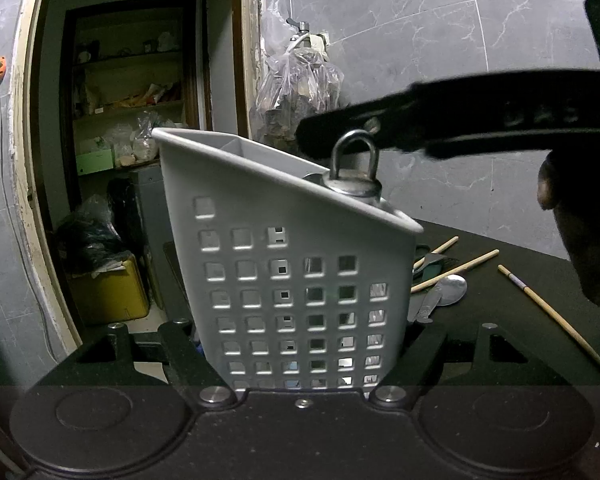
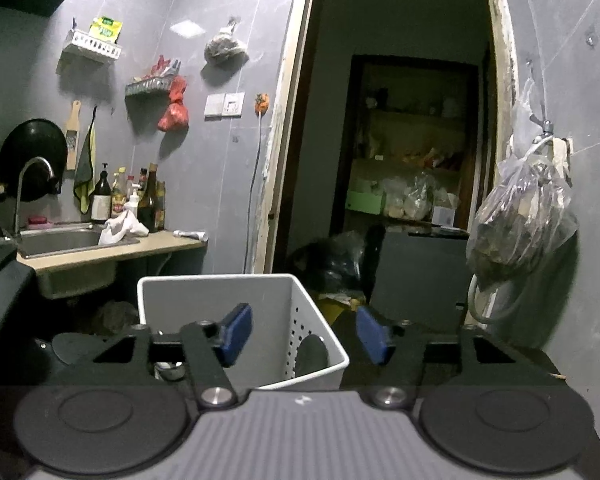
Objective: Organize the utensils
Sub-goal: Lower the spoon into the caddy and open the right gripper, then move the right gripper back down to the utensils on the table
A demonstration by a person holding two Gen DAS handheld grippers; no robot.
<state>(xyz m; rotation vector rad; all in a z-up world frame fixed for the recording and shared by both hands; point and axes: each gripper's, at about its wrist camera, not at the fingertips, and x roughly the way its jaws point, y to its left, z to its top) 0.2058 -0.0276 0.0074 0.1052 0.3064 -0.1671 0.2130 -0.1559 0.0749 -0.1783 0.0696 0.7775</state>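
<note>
A white perforated utensil holder (image 1: 300, 280) stands tilted on the dark table (image 1: 512, 312). My left gripper (image 1: 300, 336) is shut on its lower part, one finger on each side. A metal utensil with a ring handle (image 1: 354, 172) sticks out of the holder's top. Just above that ring hovers a black finger (image 1: 440, 120) of my right gripper. In the right wrist view the right gripper (image 2: 304, 336) is open over the holder's rim (image 2: 216, 280), with nothing between its blue pads (image 2: 236, 332). Chopsticks (image 1: 456, 270), a spoon (image 1: 452, 290) and a knife (image 1: 426, 306) lie on the table behind the holder.
A hand (image 1: 576, 248) is at the right edge. One more chopstick (image 1: 556, 320) lies nearer the right. A plastic bag (image 1: 296, 88) hangs on the tiled wall beside a doorway (image 2: 400, 140) to a shelved room. A sink counter with bottles (image 2: 100, 236) stands at the left.
</note>
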